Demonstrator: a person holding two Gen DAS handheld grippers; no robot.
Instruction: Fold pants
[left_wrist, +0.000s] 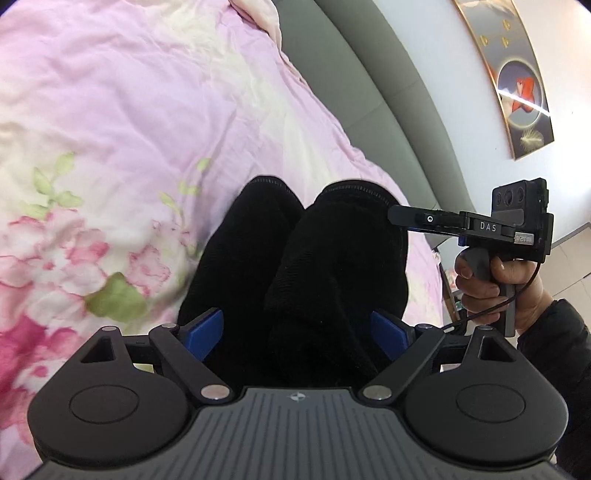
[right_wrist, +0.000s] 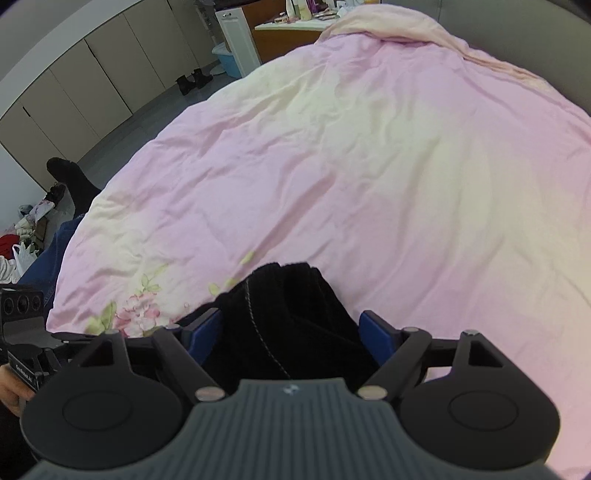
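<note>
The black pants lie bunched on a pink floral duvet. My left gripper has its blue fingers spread wide on either side of the black cloth, which fills the gap. My right gripper likewise has its blue fingers spread around a stitched fold of the pants. In the left wrist view the right gripper reaches in from the right with its tip against the far pant leg; its jaw state does not show there.
The duvet covers the whole bed. A grey headboard and a framed picture stand beyond it. Cabinets, boots and floor clutter lie to the left. The person's leg shows beside the bed.
</note>
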